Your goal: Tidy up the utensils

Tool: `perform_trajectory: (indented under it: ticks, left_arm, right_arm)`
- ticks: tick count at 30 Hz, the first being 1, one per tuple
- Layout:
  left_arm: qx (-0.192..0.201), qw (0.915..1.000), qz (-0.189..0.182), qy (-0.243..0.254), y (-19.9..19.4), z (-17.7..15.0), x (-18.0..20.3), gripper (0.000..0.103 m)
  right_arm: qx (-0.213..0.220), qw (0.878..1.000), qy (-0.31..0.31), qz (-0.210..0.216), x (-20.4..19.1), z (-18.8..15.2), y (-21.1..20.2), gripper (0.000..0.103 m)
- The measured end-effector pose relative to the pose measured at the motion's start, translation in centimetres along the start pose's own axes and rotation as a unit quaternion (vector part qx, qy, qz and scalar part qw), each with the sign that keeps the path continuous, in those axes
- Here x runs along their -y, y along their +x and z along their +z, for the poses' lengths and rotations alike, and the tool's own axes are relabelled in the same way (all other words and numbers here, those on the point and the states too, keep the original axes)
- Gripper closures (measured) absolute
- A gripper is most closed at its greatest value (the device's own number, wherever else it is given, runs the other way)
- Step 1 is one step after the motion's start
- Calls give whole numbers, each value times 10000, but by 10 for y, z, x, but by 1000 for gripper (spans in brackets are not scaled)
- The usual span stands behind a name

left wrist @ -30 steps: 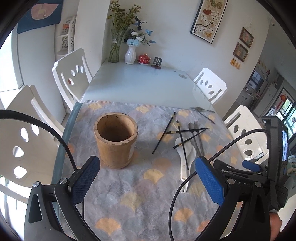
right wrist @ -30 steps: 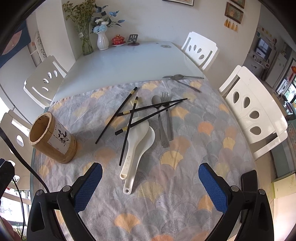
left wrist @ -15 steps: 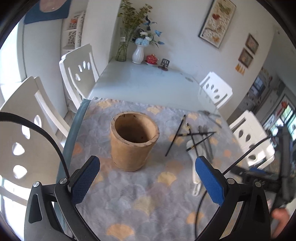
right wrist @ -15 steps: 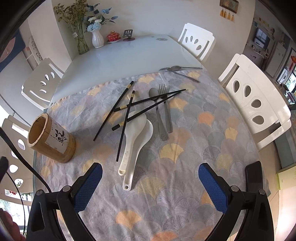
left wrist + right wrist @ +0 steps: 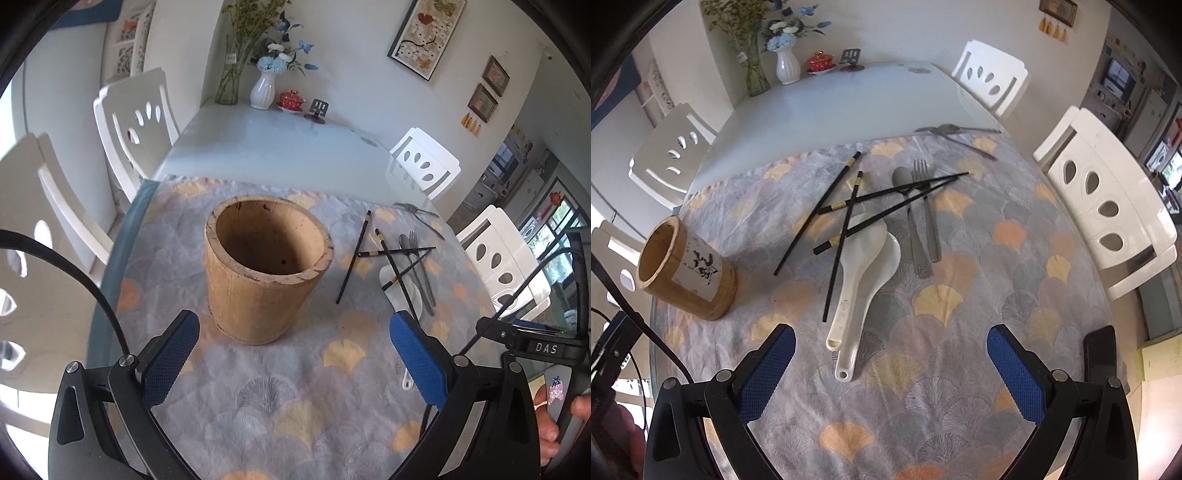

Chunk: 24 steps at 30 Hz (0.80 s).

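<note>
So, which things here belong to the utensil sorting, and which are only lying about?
Belong to the job:
bamboo holder
black chopsticks
white spoons
metal spoon
fork

Lying about:
white vase
glass vase
red lidded cup
white chairs

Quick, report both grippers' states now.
Left gripper: open, holding nothing, facing the bamboo holder.
Right gripper: open, holding nothing, above the white spoons.

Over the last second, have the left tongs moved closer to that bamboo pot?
Yes. The left tongs have advanced toward the bamboo pot, which now looms larger and nearer between them, while it sits put on the patterned tablecloth.
</note>
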<state>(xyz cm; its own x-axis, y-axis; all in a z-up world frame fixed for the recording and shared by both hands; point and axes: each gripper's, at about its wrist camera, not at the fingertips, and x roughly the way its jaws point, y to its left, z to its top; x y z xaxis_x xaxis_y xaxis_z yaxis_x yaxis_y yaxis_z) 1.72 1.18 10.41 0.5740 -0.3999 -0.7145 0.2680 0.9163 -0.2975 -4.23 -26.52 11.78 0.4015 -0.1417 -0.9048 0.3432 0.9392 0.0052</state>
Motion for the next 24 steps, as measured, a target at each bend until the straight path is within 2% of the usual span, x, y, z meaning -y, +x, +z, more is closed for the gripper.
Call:
perform_trajectory:
  ticks: [4, 13, 24]
  left_arm:
    - [-110, 9999, -28, -89, 17, 0, -10, 0]
    - [-129, 9996, 170, 161, 41, 5, -15, 1]
    - [-153, 9987, 272, 396, 64, 11, -13, 1]
  right_arm:
    - [-116, 9999, -26, -16, -4, 3, 9, 0]
    - [-194, 9991, -361, -83, -23, 20, 28, 0]
    - [159, 9998, 73, 65, 13, 64, 33, 0]
